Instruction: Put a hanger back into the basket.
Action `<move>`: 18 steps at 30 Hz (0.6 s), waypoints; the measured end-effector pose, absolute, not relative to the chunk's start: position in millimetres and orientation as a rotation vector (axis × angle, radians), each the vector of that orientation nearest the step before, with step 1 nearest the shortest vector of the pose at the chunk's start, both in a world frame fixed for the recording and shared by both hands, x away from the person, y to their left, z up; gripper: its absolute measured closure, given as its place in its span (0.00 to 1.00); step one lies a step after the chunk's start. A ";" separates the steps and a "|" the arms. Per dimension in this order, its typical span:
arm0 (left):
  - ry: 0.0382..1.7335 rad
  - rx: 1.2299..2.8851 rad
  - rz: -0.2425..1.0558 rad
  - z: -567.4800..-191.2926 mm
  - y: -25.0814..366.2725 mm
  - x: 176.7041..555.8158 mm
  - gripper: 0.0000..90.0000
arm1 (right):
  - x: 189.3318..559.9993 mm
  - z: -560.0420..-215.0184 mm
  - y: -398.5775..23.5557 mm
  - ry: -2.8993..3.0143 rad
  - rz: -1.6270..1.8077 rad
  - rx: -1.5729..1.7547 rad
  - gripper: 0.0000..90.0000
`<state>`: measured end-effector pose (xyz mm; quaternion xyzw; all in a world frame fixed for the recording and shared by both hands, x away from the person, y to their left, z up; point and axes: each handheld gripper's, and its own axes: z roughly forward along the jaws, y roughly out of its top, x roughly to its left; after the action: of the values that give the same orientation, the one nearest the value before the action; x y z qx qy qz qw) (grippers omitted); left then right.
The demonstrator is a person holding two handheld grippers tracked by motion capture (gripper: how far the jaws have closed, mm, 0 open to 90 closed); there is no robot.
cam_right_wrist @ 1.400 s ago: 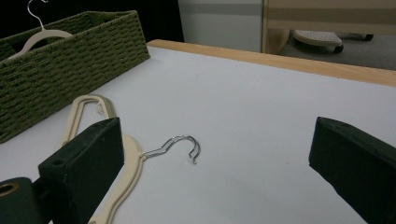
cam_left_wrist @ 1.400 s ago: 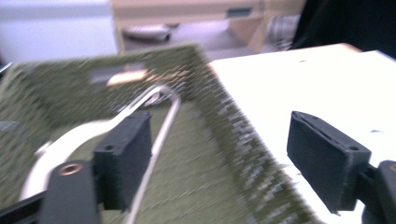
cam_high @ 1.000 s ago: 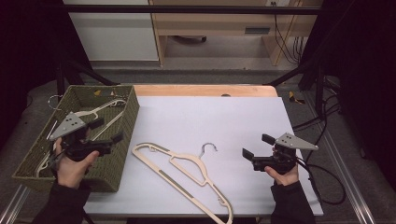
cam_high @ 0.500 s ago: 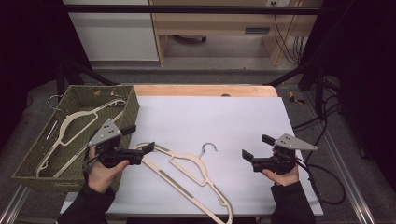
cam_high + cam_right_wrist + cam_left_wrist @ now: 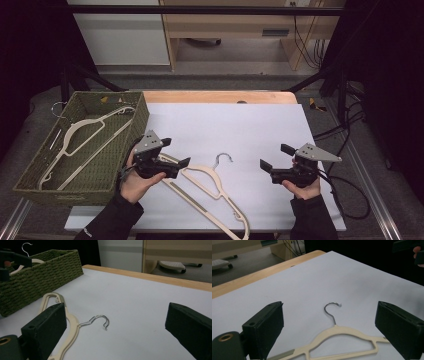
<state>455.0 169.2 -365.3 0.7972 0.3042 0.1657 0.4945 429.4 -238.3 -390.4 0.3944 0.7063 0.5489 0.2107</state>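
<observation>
A woven green rectangular basket (image 5: 117, 130) sits at the table's left edge, with a cream plastic hanger (image 5: 82, 132) lying inside it. Just right of the basket, toward the near edge, another cream plastic hanger with a metal hook (image 5: 212, 186) lies flat on the white table sheet (image 5: 240, 125), between the left gripper (image 5: 175, 156) and the right gripper (image 5: 272, 160).

Black tools (image 5: 175, 152), grey plates, dark sleeves

A cream hanger (image 5: 210, 182) with a silver hook (image 5: 223, 159) is seen beside the black left claw (image 5: 176, 152). A green woven basket (image 5: 30, 170) lies behind it, on a white sheet (image 5: 240, 125).
</observation>
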 end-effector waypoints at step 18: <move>0.773 2.069 0.327 -407.3 110.9 485.5 0.13 | 426.7 -388.3 -237.5 1.964 1.552 1.084 0.06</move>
<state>485.5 110.9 -407.3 0.8326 0.3111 0.1316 0.4390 426.7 -237.5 -388.3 0.3890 0.7046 0.5569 0.2054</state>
